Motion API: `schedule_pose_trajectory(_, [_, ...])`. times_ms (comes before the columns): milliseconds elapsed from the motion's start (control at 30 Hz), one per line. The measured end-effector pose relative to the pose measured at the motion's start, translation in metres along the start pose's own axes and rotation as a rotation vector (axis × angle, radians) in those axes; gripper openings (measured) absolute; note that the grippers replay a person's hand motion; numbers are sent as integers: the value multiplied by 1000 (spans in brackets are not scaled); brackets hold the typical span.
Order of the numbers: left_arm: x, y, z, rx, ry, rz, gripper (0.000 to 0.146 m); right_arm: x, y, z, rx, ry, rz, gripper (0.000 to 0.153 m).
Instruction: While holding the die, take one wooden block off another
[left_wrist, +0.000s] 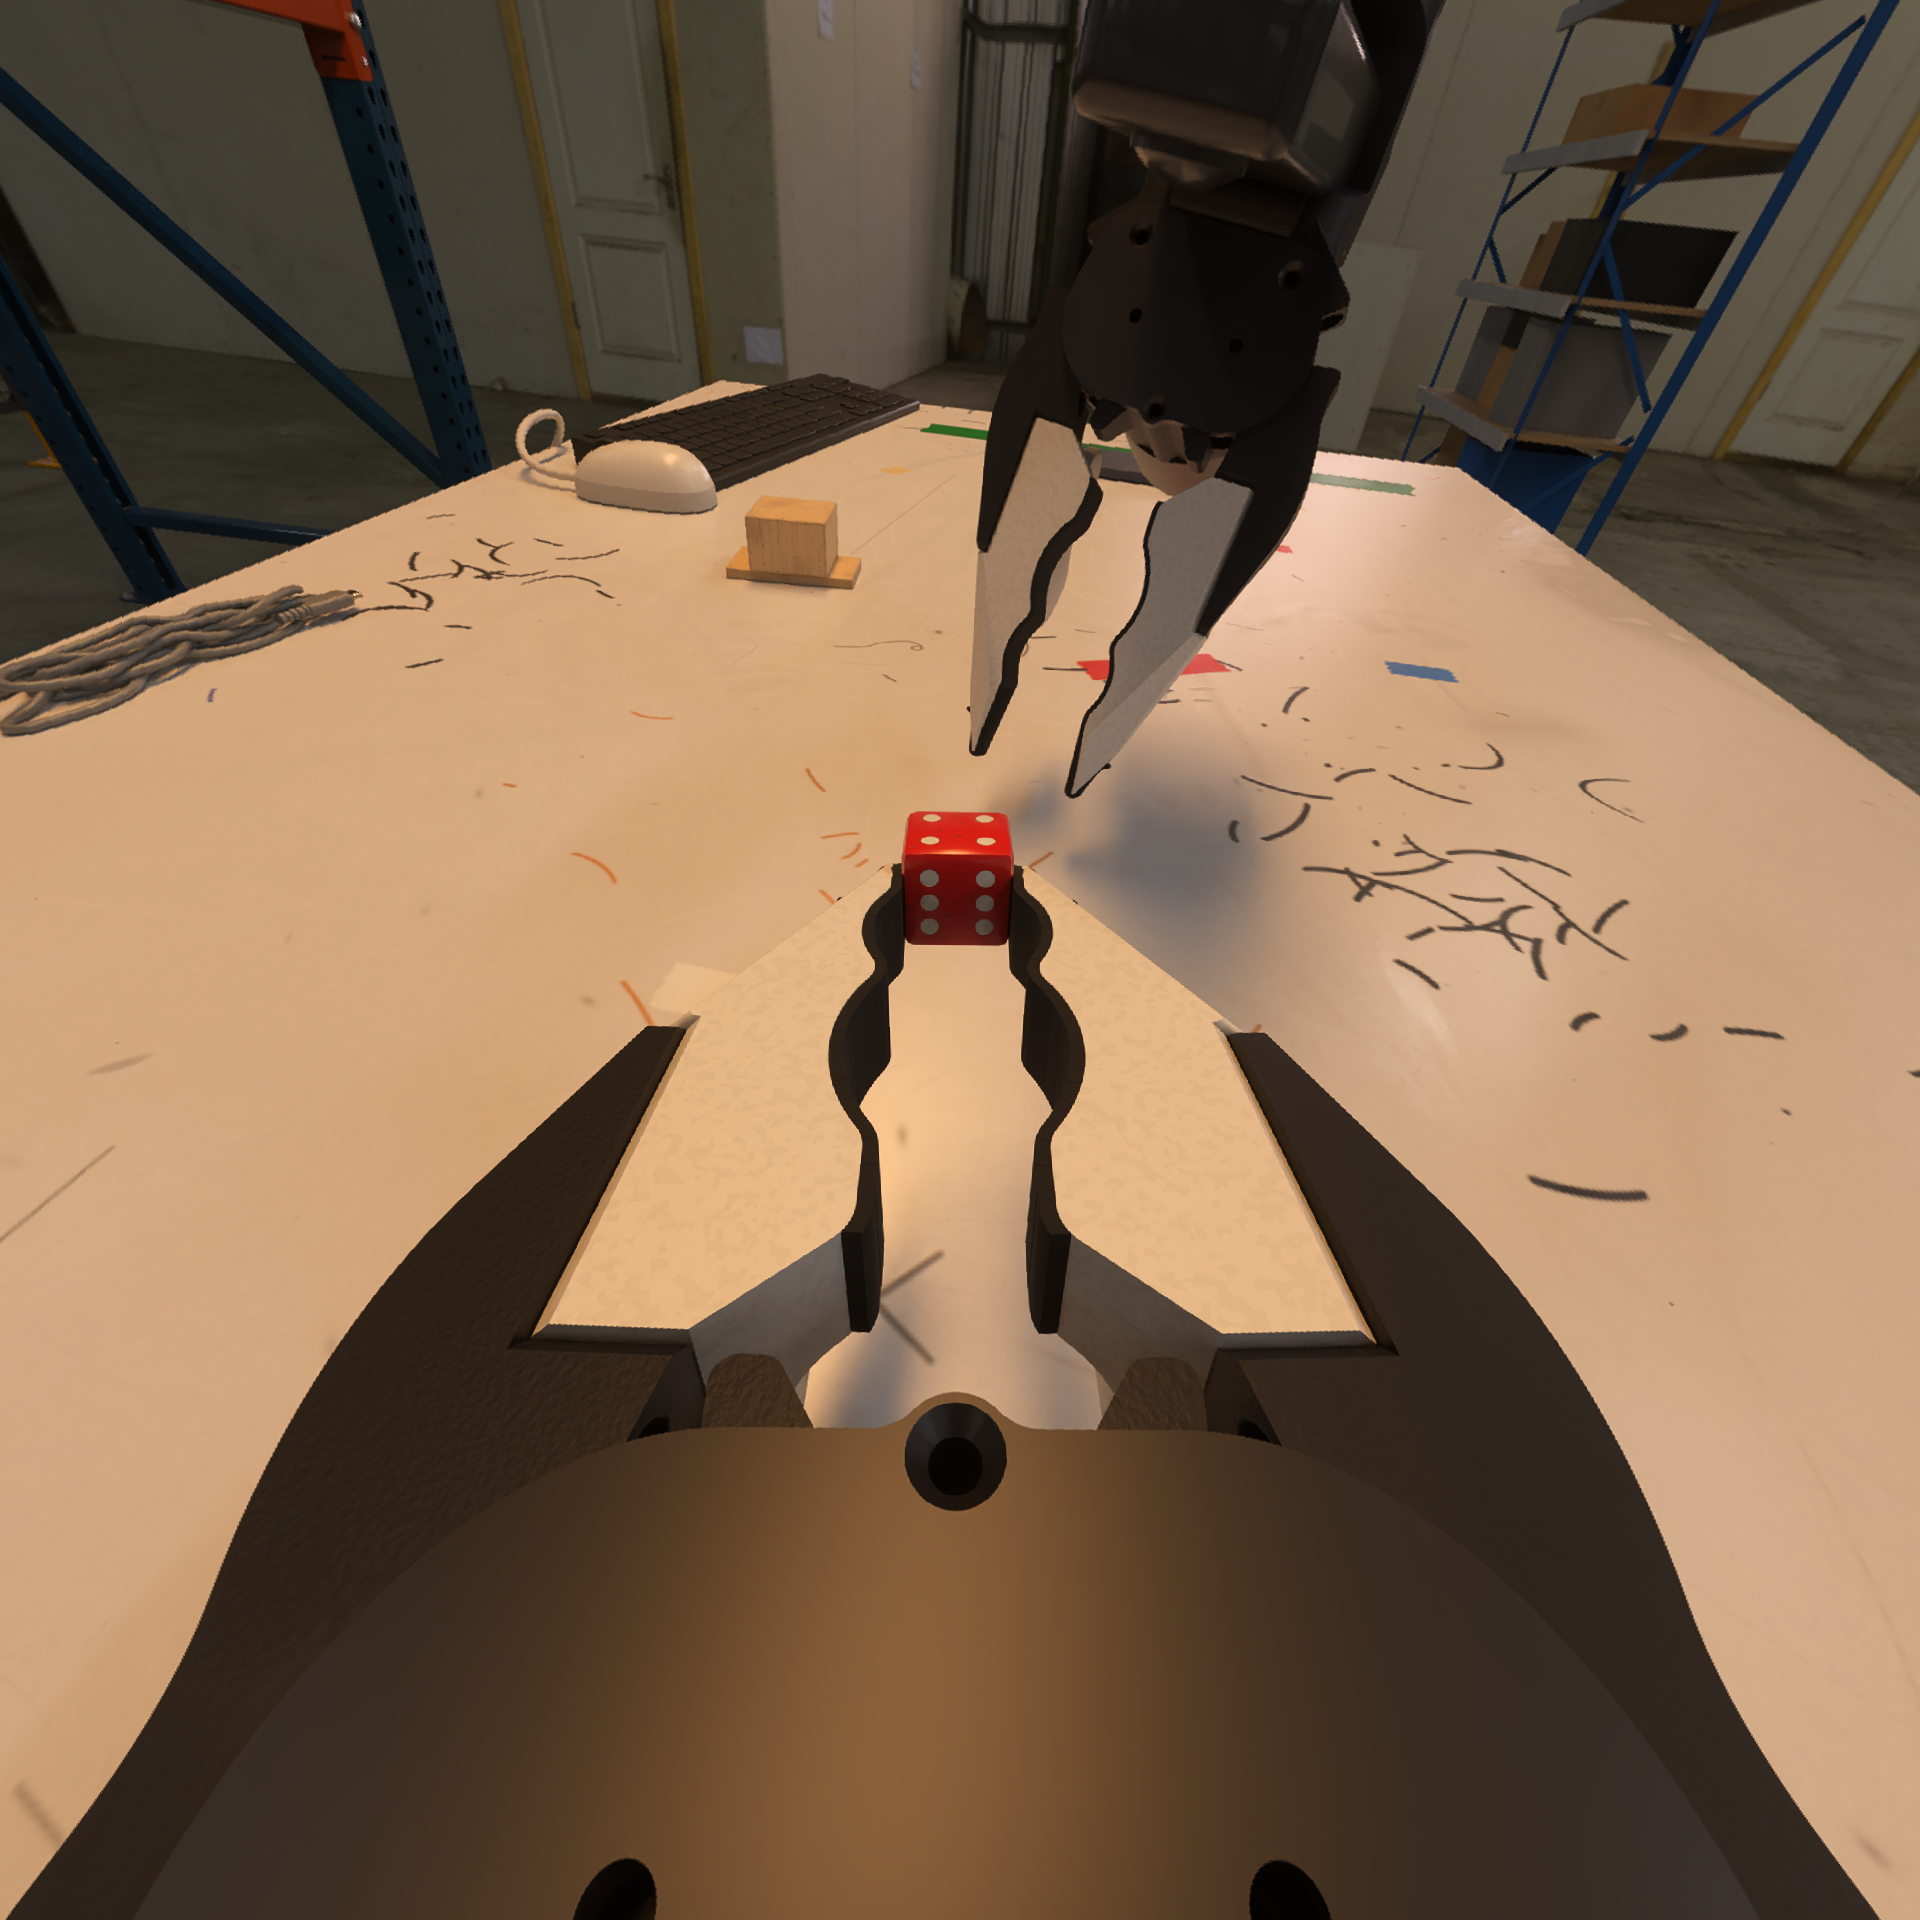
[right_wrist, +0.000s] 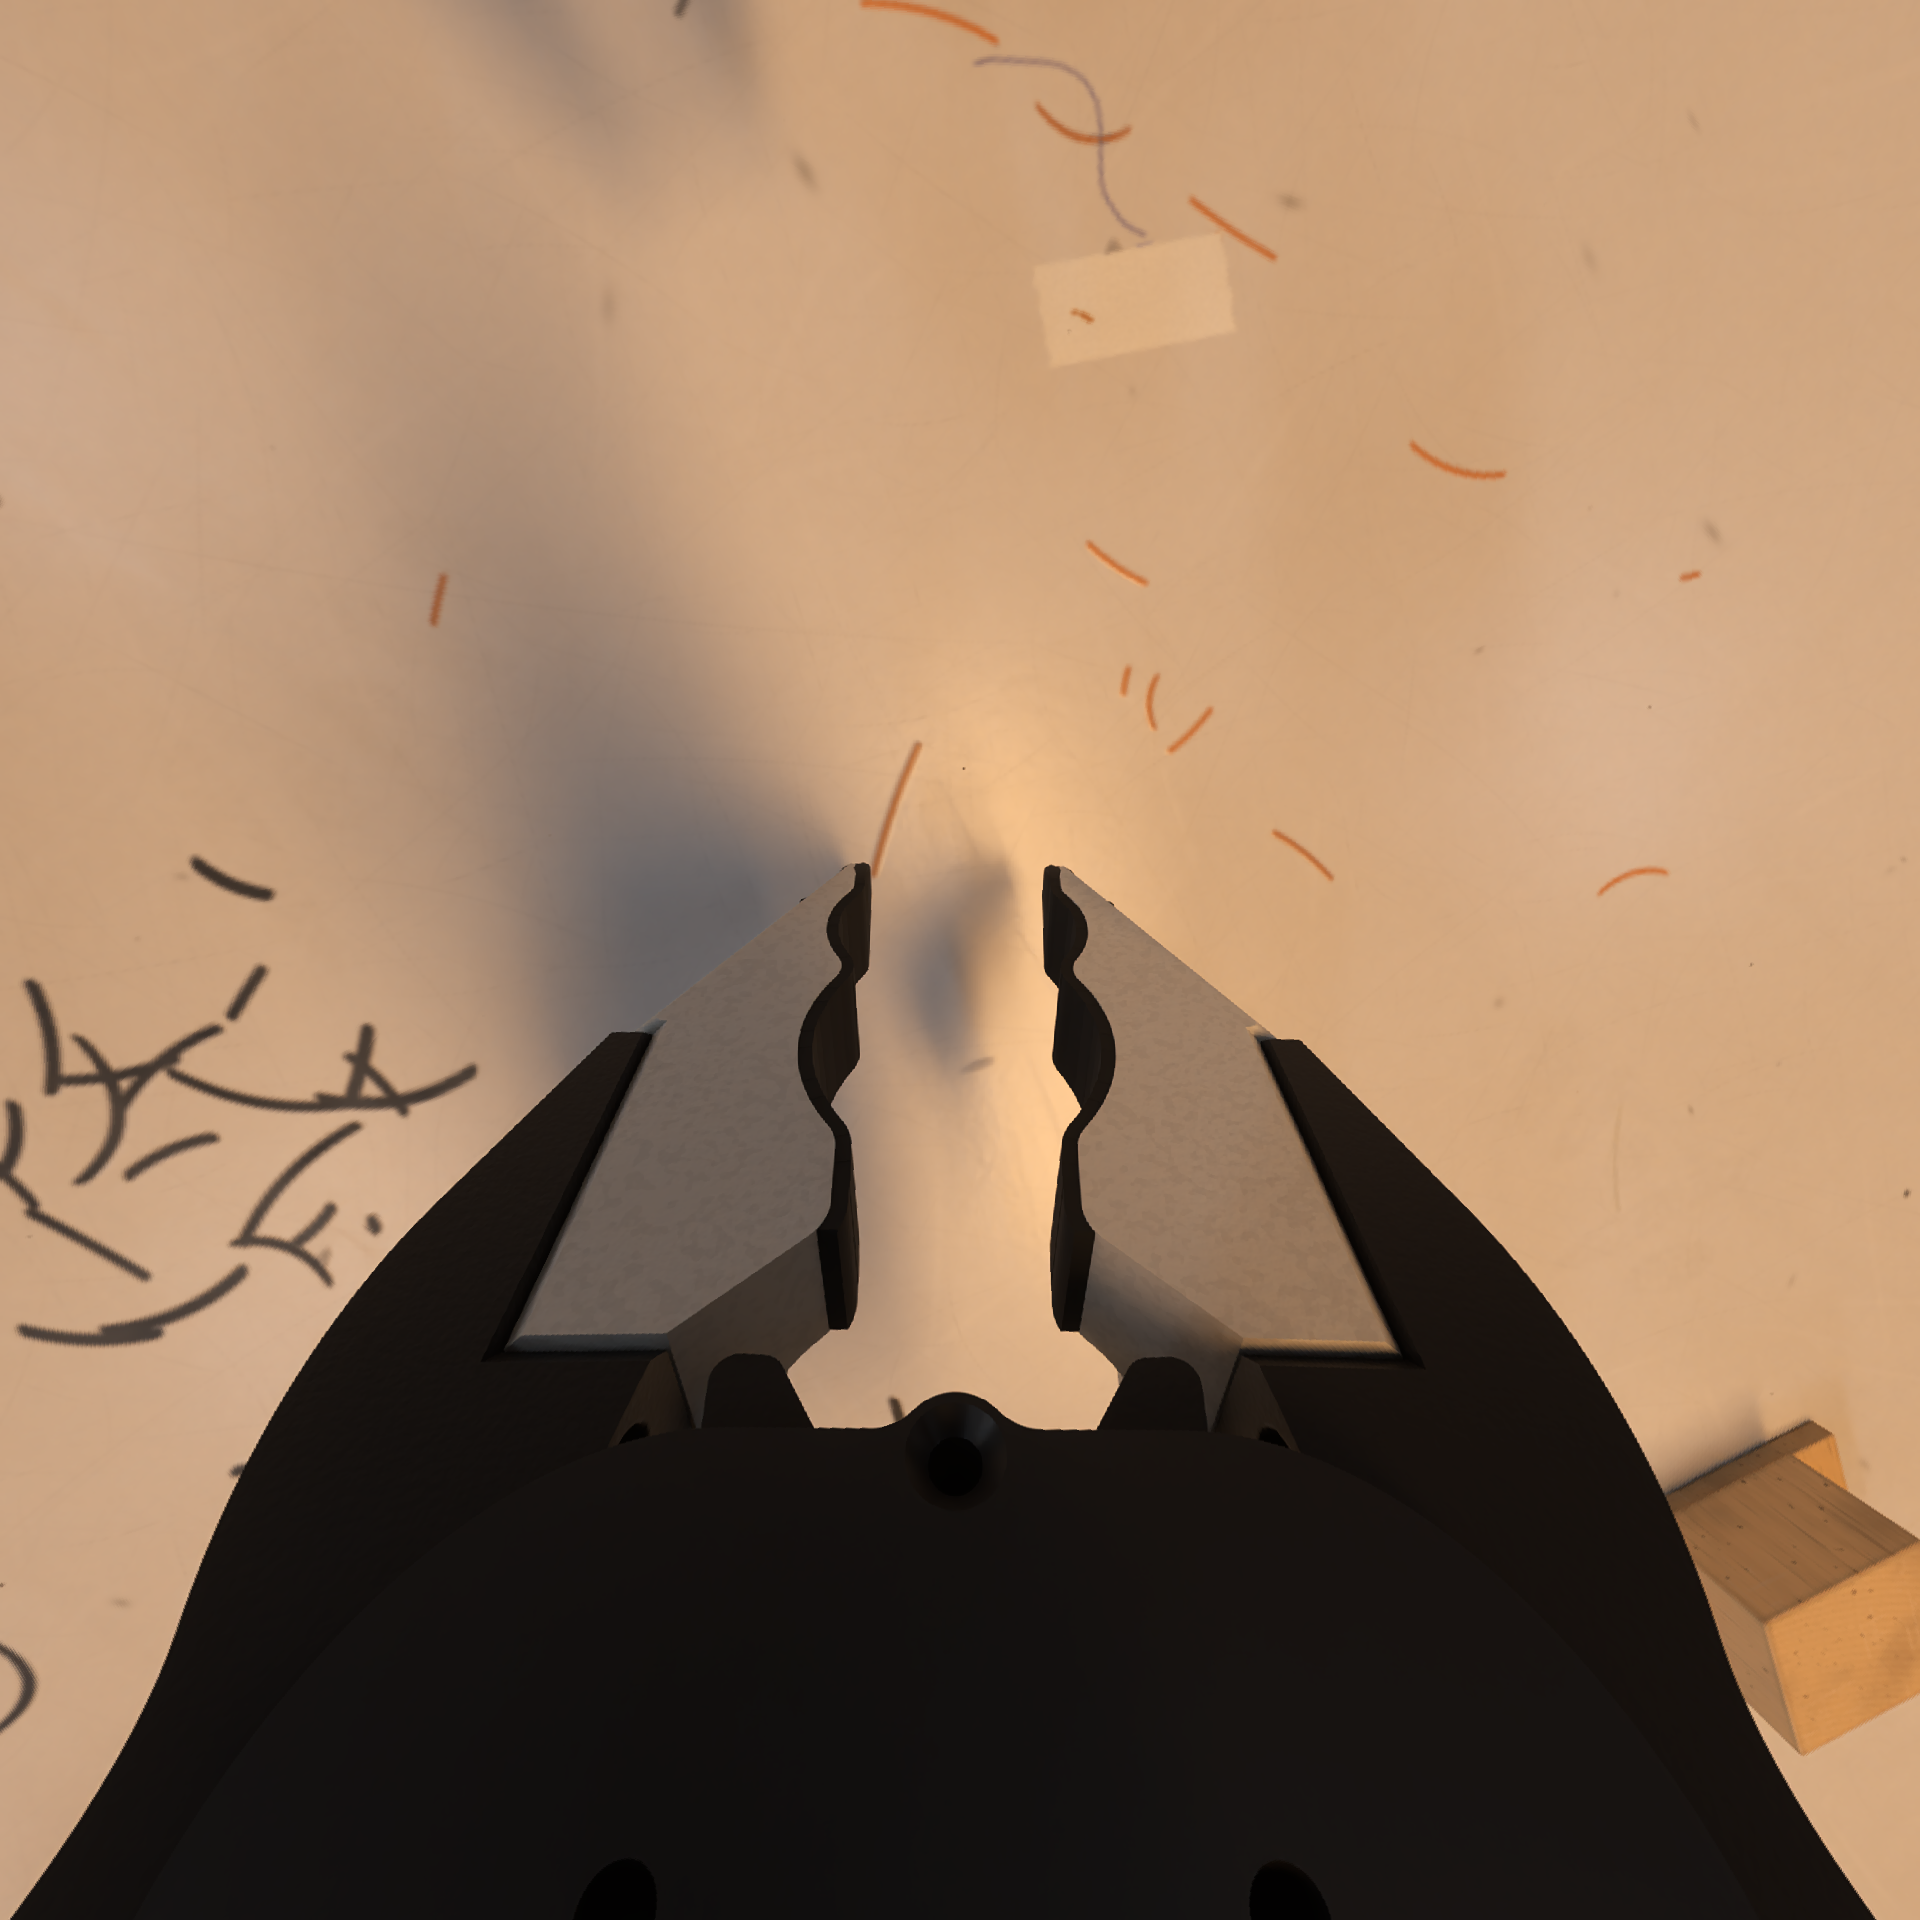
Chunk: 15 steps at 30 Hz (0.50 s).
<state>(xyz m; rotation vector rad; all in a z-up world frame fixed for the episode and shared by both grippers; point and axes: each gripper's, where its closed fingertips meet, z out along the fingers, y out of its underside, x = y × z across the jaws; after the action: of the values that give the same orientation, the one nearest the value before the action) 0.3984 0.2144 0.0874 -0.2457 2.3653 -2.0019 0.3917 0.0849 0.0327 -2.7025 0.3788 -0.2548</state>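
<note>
Left gripper (left_wrist: 957, 883) around red die (left_wrist: 957, 878)

1. I'm in a warehouse-like workshop: blue steel racking (left_wrist: 395, 239) and shelving (left_wrist: 1621, 291) over a concrete floor.
2. My scribbled, tape-marked worktable (left_wrist: 312, 935) carries a keyboard (left_wrist: 758, 421), mouse (left_wrist: 644, 476) and rope (left_wrist: 156, 649).

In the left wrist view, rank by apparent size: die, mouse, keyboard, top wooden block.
1. keyboard, longest on screen.
2. mouse.
3. die and top block: about alike. The die sits far nearer the camera, between the left gripper's fingers, so no ranking between them.
</note>
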Motion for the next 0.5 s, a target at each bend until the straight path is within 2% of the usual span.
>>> schedule_pose_trajectory(300, [0,3,1,-9,9,-16,19,3,2,6,-12,6,-15,33])
schedule_pose_trajectory(500, [1,3,2,-14,15,-16,19,15,28,-4,-72,59,3,33])
